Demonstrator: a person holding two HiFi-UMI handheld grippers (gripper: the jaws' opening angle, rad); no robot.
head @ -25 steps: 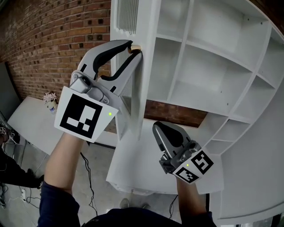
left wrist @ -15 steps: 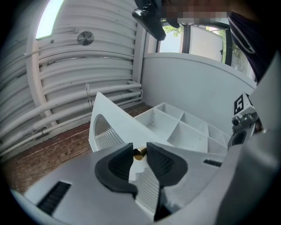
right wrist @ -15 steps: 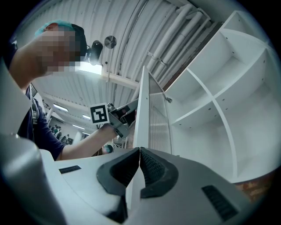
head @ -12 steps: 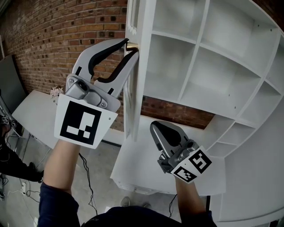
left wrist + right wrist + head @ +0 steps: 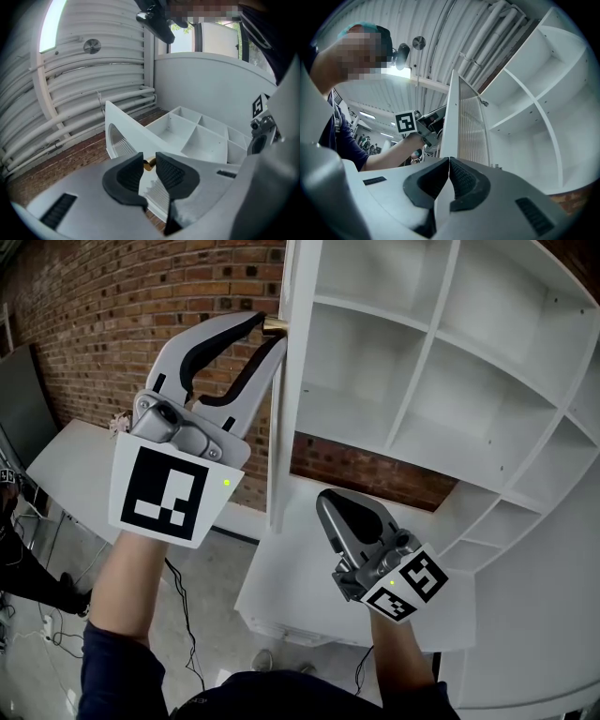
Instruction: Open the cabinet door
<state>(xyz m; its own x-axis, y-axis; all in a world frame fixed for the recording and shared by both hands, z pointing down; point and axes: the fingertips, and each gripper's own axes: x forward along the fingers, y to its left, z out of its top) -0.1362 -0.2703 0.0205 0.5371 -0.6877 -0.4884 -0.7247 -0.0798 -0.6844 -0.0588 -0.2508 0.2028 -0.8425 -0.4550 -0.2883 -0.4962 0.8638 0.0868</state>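
Observation:
The white cabinet stands with its shelf compartments bare, and its ribbed door is swung out edge-on toward me. My left gripper reaches up to the door's small brass knob, and its jaws are closing tighter with the knob pinched between the dark pads. In the left gripper view the knob sits between the pads in front of the door. My right gripper hangs lower, in front of the cabinet's open bottom, shut and holding nothing. From the right gripper the door's ribbed panel rises just ahead.
A brick wall runs behind and left of the cabinet. A white table stands at the left, with cables on the floor below. A person's dark clothing shows at the left edge. The cabinet's white base ledge juts out below.
The left gripper has pulled the knob and the door has swung further out, uncovering more of the shelves. The right gripper has stayed almost where it was, still shut.

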